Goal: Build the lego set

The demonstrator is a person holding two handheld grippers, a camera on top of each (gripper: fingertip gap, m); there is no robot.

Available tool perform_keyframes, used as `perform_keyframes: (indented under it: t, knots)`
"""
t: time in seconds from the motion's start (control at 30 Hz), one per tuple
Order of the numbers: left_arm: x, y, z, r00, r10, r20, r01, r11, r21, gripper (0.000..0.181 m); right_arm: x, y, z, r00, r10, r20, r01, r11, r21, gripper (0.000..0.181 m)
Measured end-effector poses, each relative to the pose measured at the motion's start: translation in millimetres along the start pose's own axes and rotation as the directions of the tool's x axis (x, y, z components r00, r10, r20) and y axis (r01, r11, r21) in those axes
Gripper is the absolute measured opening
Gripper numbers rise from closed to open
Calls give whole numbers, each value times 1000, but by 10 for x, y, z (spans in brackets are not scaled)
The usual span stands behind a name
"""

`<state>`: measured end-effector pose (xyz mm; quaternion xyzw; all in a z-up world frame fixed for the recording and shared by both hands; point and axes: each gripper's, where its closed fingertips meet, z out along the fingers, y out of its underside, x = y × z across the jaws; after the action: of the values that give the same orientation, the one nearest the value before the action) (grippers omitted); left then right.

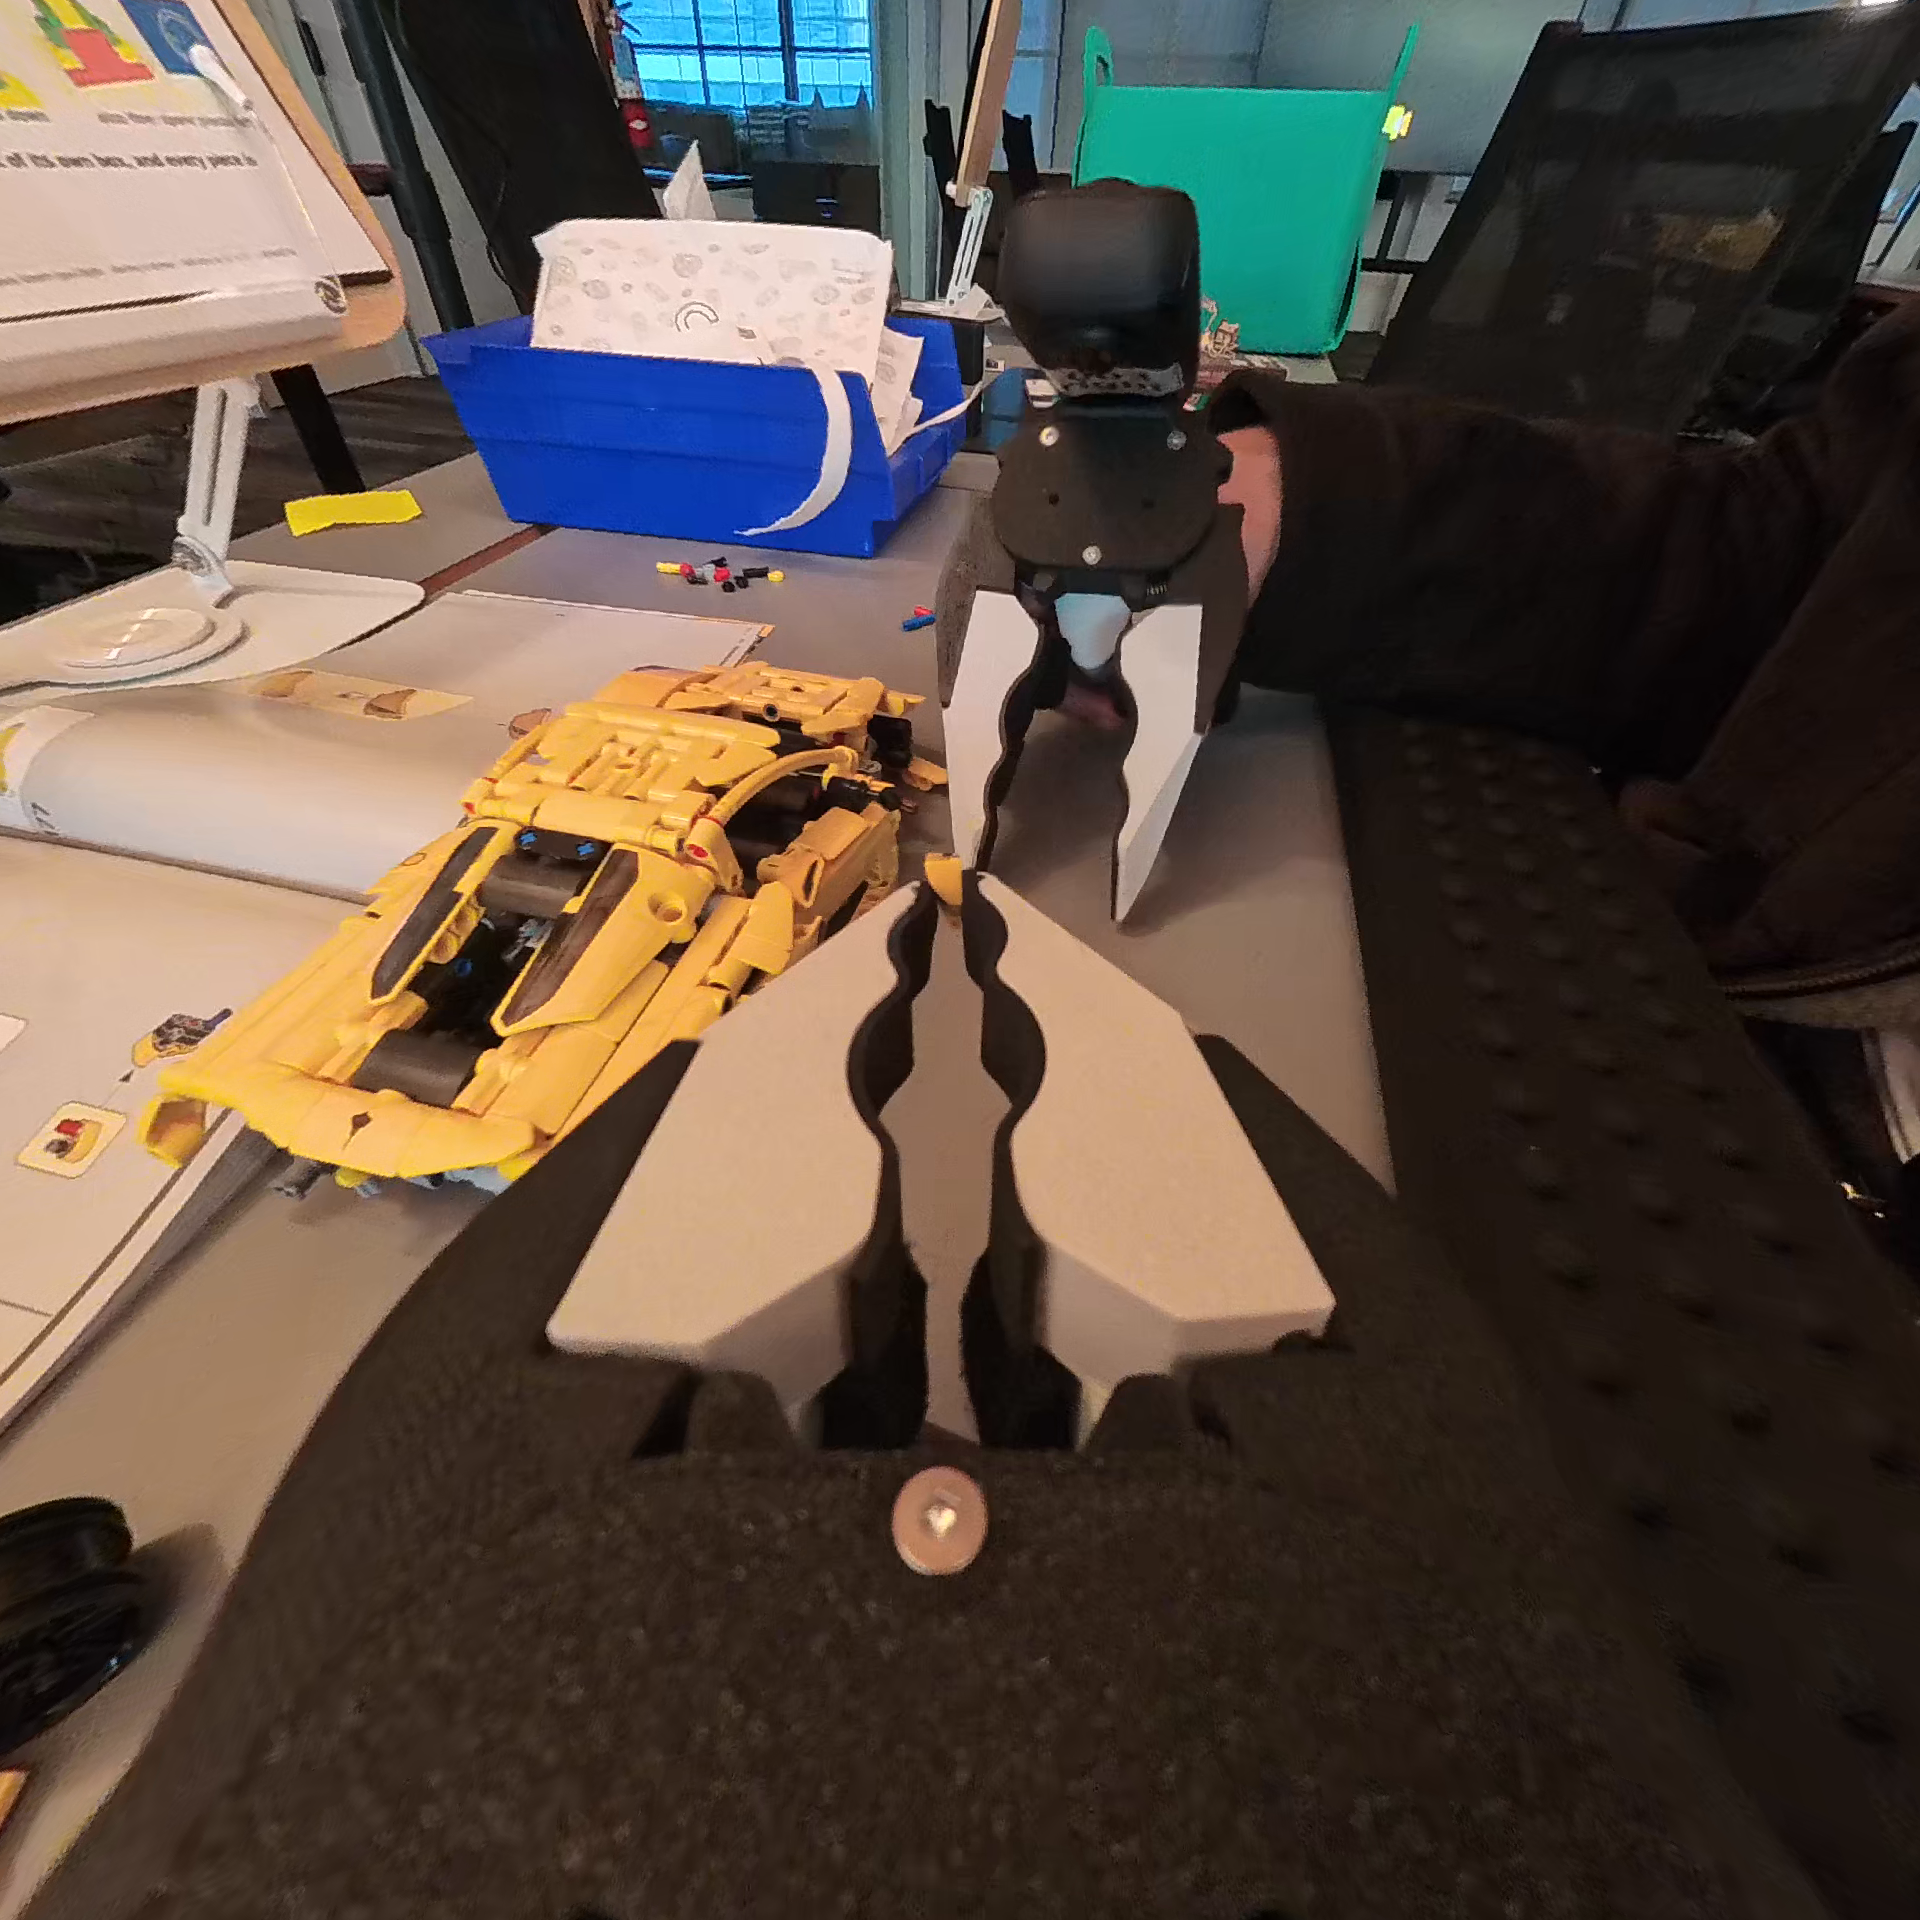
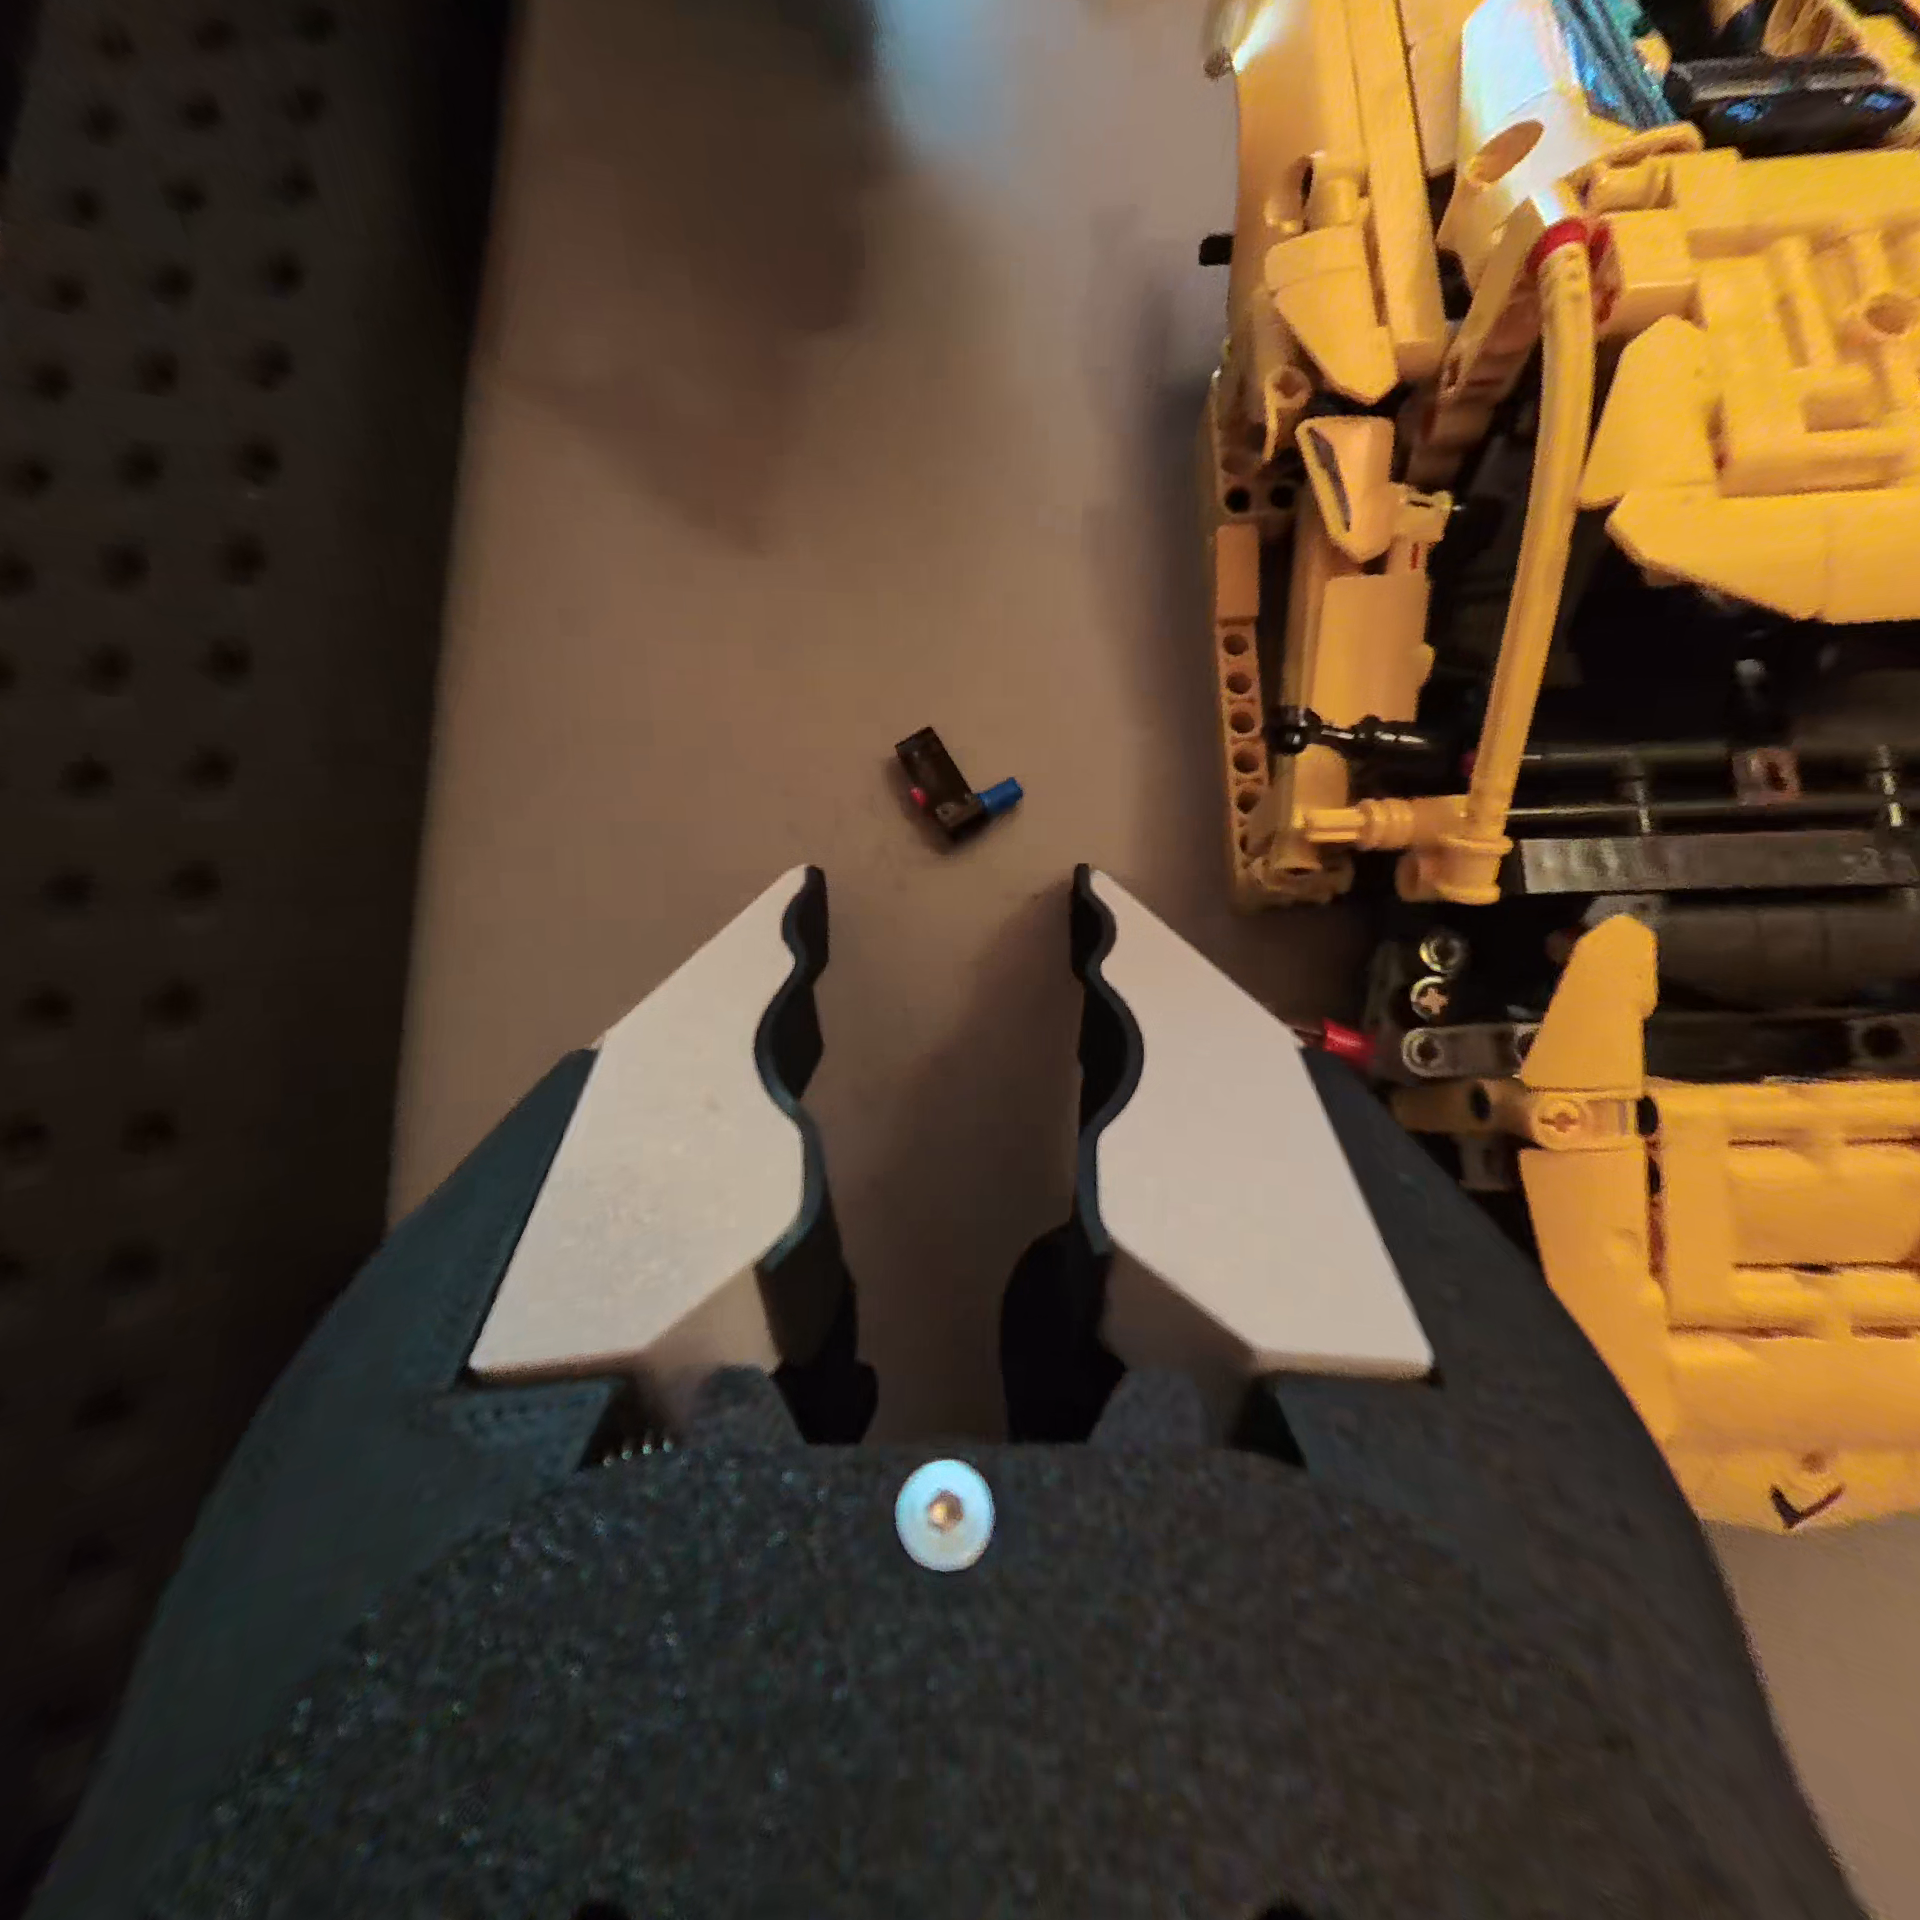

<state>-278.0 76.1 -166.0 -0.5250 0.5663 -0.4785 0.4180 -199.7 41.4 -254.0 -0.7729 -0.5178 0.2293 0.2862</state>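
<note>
On the desk [image 2: 727, 416], a small piece [image 2: 951, 790] lies at nine o'clock of the car model [image 2: 1662, 1247]; a bin [image 1: 686, 447] stands behind it at twelve.

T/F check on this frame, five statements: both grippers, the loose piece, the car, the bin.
1. The right gripper is open. True.
2. The left gripper is empty. False: it is shut on a small yellow piece.
3. A small black piece with a blue pin lies on the table, ahead of the right gripper's tips. True.
4. The yellow car is red. False: yellow with black parts.
5. The blue bin holds patterned paper. True.
</note>
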Motion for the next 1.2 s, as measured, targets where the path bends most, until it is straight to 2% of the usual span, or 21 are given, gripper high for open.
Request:
perform_keyframes:
  t: [0.1,0.17,0.3,0.47,0.57,0.63,0.7,0.8,0.87,0.93,1.03,1.13,1.2]
  knots:
    - [-6,3,-2,1000,-3,1,3,1000,0,4,-46,-19,18,999,44,19,-44,999,-1,46]
    - [2,17,6,1000,-4,-3,4,1000,-6,4,-189,-40,25,992,86,93,-84,996,-22,36]
    - [-8,31,8,1000,0,1,0,1000,-12,4,-434,-201,16,967,100,234,-103,995,2,34]
    - [-12,34,4,1000,-2,-1,2,1000,-14,4,-115,-135,-22,996,59,71,-60,998,16,33]
    - [-2,48,13,1000,-2,-6,2,1000,-20,4,-167,-90,35,995,46,90,-45,999,-16,33]
    - [-3,52,15,1000,-1,-5,0,1000,-21,4,-340,-99,36,980,76,185,-70,997,-40,23]
    - [-7,48,11,1000,-2,-4,2,1000,-20,4,-469,-164,27,959,106,264,-102,994,-26,25]
    - [-11,46,7,1000,-7,-6,7,1000,-19,4,-342,-230,20,975,88,205,-95,995,23,25]
    - [-11,46,7,1000,-3,-4,3,1000,-20,4,-178,-186,15,986,117,121,-118,993,3,23]
    - [-6,47,9,1000,-2,-5,2,1000,-21,4,-119,-177,19,986,136,100,-137,991,3,23]
    - [-4,60,15,1000,-4,-7,3,1000,-27,4,-101,-166,86,997,45,59,-45,999,1,23]
    - [-5,58,15,1000,-3,-5,3,1000,-27,4,-179,-135,138,998,-12,68,13,1000,-11,17]
    - [-10,56,14,1000,-4,-4,4,1000,-26,4,-300,-153,160,990,1,138,1,1000,-12,14]
